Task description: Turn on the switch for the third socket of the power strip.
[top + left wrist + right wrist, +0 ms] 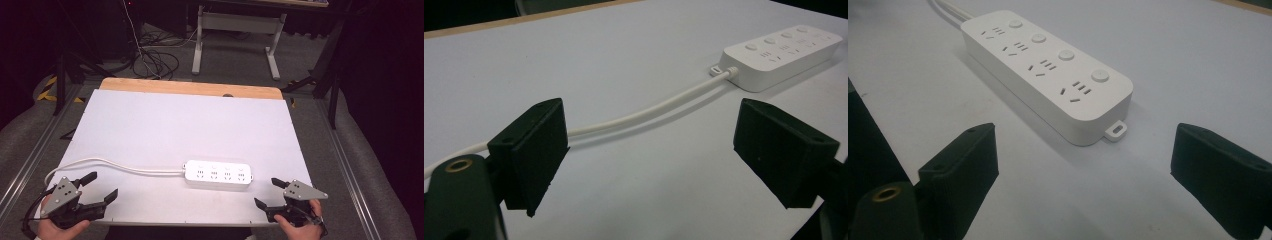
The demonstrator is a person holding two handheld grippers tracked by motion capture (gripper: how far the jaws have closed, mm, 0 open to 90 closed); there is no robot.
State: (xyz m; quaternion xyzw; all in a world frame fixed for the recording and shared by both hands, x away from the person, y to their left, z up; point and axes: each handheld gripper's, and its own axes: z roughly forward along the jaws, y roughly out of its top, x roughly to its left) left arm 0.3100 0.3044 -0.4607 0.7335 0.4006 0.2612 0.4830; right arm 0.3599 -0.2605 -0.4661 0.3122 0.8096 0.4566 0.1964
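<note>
Power strip (218, 174): long axis parallel to the table's (165, 120) near edge.
Nearer: right gripper (274, 193), released, empty.
Left gripper (99, 187): released, beside cord (107, 162).

It looks like a lab or recording workspace. Beyond the hand-held left gripper (101, 189) a white board (165, 125) covers a wooden tabletop (190, 88); farther off, loose cables (155, 60) sprawl over grey carpet (235, 60) beside a white desk frame (235, 30), with dark curtains (380, 65) around and metal rails (350, 165) flanking.
</note>
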